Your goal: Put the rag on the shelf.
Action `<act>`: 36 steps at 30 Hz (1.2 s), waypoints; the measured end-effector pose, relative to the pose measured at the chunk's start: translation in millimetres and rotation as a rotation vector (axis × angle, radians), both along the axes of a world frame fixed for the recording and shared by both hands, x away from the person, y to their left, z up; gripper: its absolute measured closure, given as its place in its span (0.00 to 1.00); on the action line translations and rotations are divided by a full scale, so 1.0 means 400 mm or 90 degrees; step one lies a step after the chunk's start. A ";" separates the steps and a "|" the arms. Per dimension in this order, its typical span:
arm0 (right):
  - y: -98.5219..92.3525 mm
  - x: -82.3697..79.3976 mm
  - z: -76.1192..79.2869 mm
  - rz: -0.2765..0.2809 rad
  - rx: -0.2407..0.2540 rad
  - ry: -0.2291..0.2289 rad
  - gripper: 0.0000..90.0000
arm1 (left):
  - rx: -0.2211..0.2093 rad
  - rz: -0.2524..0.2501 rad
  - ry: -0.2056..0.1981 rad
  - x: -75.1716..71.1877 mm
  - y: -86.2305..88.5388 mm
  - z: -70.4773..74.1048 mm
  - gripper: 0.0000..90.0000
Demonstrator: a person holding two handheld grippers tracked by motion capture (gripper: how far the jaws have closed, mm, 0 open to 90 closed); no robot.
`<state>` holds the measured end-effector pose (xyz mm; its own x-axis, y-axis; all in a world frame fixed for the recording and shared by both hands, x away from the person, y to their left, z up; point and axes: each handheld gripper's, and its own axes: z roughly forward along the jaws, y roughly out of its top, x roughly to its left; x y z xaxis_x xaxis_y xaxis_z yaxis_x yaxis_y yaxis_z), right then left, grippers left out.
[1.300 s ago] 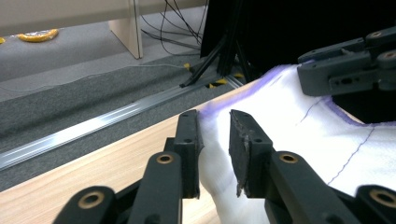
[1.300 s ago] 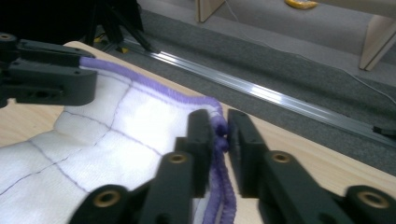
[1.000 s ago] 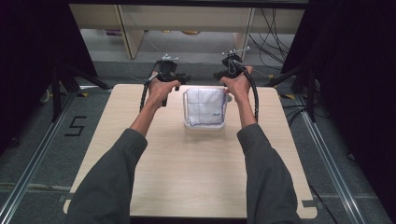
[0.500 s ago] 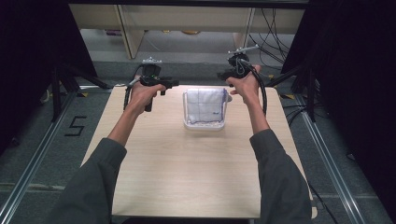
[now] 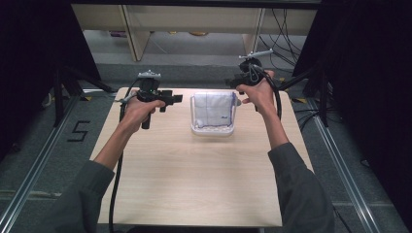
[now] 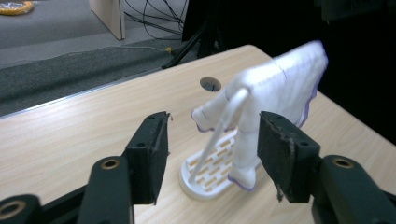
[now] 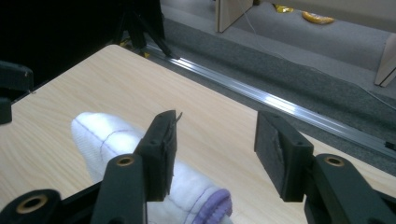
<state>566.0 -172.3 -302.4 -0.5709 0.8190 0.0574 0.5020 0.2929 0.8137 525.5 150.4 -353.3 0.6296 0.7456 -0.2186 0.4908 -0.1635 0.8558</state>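
High view down on table (image 5: 194, 184); both tool views close, sharing cloth (image 6: 280, 88).

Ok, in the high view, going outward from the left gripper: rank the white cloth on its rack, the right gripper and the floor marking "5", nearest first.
From the left gripper:
1. White cloth, draped on its rack just to the gripper's right, mid-table.
2. Right gripper, past the cloth, near the table's far right edge.
The floor marking "5", off the table to the left, is too close to call against the right gripper.
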 end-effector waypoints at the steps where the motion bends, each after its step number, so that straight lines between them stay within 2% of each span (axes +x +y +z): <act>1: 0.001 -0.005 0.001 -0.005 -0.007 0.010 0.53 | 0.006 -0.002 0.006 -0.007 -0.003 -0.003 0.46; 3: 0.003 -0.007 -0.004 0.001 -0.002 0.004 0.51 | 0.008 -0.005 0.007 -0.022 -0.006 -0.007 0.42; 5: 0.005 -0.015 -0.003 -0.003 0.000 0.018 0.50 | 0.009 -0.013 0.013 -0.036 -0.011 -0.012 0.41; 6: 0.006 -0.016 -0.004 0.008 0.001 0.005 0.49 | 0.017 -0.011 0.015 -0.045 -0.014 -0.015 0.39; 8: 0.007 -0.028 -0.003 0.010 0.004 0.003 0.48 | 0.039 -0.015 0.012 -0.058 -0.017 -0.018 0.36; 9: 0.008 -0.033 -0.004 0.015 0.007 -0.003 0.47 | 0.034 -0.015 0.014 -0.066 -0.019 -0.021 0.35; 10: 0.009 -0.041 -0.001 0.015 0.003 0.003 0.46 | 0.040 -0.018 0.016 -0.074 -0.018 -0.023 0.34; 11: 0.009 -0.049 -0.002 0.016 0.011 0.003 0.45 | 0.039 -0.019 0.019 -0.080 -0.018 -0.025 0.33; 14: 0.009 -0.069 0.000 0.018 0.005 0.002 0.43 | 0.026 -0.026 0.024 -0.109 -0.019 -0.032 0.30; 15: 0.009 -0.081 -0.001 0.025 0.008 -0.007 0.42 | 0.027 -0.028 0.025 -0.116 -0.018 -0.035 0.28; 18: 0.010 -0.103 -0.001 0.028 0.010 -0.007 0.41 | 0.032 -0.035 0.025 -0.141 -0.015 -0.046 0.27; 23: 0.008 -0.134 -0.006 0.036 0.015 -0.008 0.41 | 0.017 -0.041 0.028 -0.180 -0.010 -0.065 0.26; 24: 0.003 -0.141 -0.009 0.044 0.010 -0.016 0.41 | 0.016 -0.043 0.029 -0.184 -0.007 -0.068 0.26; 27: 0.000 -0.165 -0.017 0.045 0.021 -0.011 0.40 | 0.012 -0.042 0.026 -0.203 -0.002 -0.079 0.25; 34: -0.024 -0.231 -0.041 0.063 0.021 -0.025 0.40 | 0.017 -0.045 0.011 -0.251 0.006 -0.097 0.24; 36: -0.027 -0.237 -0.046 0.064 0.022 -0.027 0.40 | 0.012 -0.046 0.010 -0.261 0.011 -0.105 0.24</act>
